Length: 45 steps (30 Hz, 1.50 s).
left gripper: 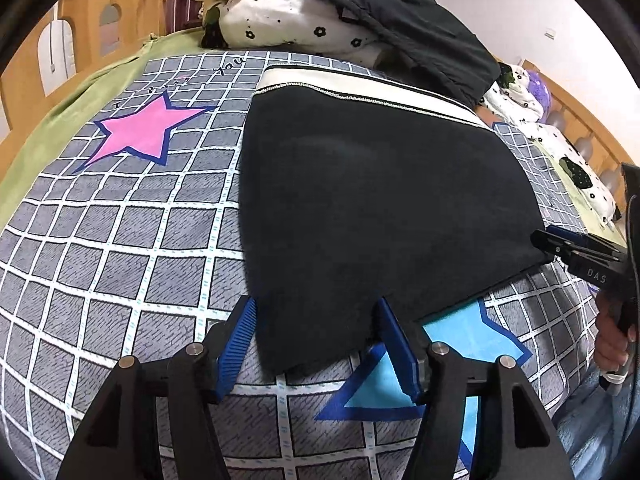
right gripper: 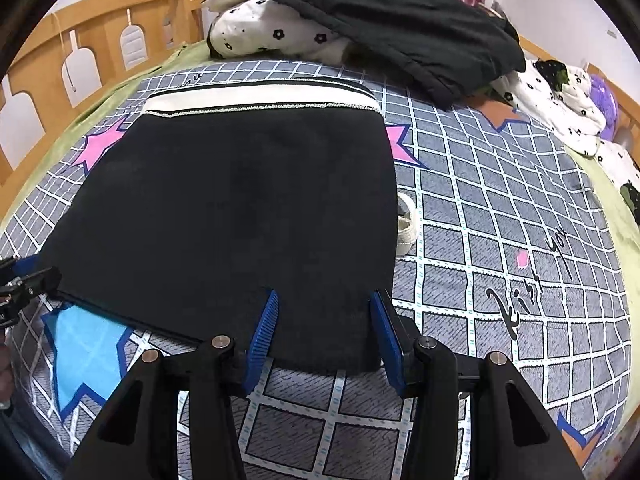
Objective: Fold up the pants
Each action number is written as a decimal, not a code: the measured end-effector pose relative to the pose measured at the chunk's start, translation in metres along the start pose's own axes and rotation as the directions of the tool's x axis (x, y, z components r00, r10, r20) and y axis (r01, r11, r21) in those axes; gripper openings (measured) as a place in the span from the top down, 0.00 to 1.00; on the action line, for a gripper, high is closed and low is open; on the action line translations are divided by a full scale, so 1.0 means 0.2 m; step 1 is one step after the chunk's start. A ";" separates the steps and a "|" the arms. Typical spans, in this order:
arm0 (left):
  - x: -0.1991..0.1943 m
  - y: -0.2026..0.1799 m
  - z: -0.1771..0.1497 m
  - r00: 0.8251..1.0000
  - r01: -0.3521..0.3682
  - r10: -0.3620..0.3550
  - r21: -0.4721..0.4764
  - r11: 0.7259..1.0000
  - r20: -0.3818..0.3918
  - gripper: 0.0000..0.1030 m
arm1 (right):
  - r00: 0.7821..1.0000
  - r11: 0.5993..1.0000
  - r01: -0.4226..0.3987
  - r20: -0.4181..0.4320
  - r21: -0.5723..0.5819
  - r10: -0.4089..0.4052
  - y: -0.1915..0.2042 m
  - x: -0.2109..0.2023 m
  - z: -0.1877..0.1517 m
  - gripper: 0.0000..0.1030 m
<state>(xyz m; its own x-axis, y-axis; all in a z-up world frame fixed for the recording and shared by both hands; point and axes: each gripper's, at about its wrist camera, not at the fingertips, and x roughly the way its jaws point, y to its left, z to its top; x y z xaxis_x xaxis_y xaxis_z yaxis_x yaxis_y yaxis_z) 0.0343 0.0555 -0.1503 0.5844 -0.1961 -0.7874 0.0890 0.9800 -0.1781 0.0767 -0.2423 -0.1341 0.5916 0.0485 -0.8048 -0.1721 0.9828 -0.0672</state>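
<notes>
Black pants (left gripper: 360,200) (right gripper: 232,200) lie folded flat on the checked bedsheet (left gripper: 120,240), their white waistband (left gripper: 360,88) (right gripper: 260,100) at the far end. My left gripper (left gripper: 316,302) is open and straddles the near left corner of the cloth, its blue pads clear of it. At the near right corner my right gripper (right gripper: 325,296) also stands open, with the hem lying loose between its fingers. Each gripper shows at the edge of the other's view: the right gripper (left gripper: 560,244) and the left gripper (right gripper: 28,276).
A flowered quilt (right gripper: 280,32) with a black garment (right gripper: 400,12) on it is piled at the head of the bed. A wooden bed rail (right gripper: 100,32) runs along the left. A white strap (right gripper: 406,224) lies beside the pants. A person's hand (left gripper: 612,340) holds the right gripper.
</notes>
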 end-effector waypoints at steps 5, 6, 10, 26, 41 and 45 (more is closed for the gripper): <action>-0.09 -0.07 -0.01 0.997 -0.078 0.077 0.047 0.996 0.005 0.41 | 1.000 1.000 0.017 -0.015 0.016 -0.017 0.00 -0.05 0.00 0.54; -0.13 -0.10 -0.01 0.996 -0.090 0.089 0.060 0.994 0.014 0.42 | 1.000 1.000 0.018 -0.011 0.016 -0.018 0.00 -0.06 0.00 0.54; -0.30 -0.16 0.00 0.991 -0.119 0.114 0.089 0.989 0.064 0.41 | 1.000 0.999 0.005 0.027 0.042 -0.006 0.00 -0.20 -0.05 0.48; -0.76 -0.31 -0.02 0.980 -0.145 0.131 0.079 0.986 0.151 0.21 | 0.974 0.990 0.075 0.202 0.119 -0.098 -0.01 -0.89 -0.19 0.11; -0.85 -0.42 -0.07 0.970 -0.170 0.158 0.056 0.984 0.184 0.21 | 0.968 0.987 0.124 0.205 0.105 -0.144 0.00 -1.01 -0.29 0.07; -0.86 -0.42 -0.08 0.970 -0.174 0.162 0.052 0.983 0.184 0.21 | 0.968 0.985 0.132 0.201 0.108 -0.151 -0.01 -1.01 -0.31 0.07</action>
<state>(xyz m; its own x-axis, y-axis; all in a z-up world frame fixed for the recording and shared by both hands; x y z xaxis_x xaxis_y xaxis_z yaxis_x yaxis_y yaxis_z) -0.0865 0.0063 -0.0104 0.7293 -0.0252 -0.6838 0.0278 0.9996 -0.0072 -0.0910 -0.2643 -0.0084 0.7567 -0.0659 -0.6505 -0.0064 0.9941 -0.1082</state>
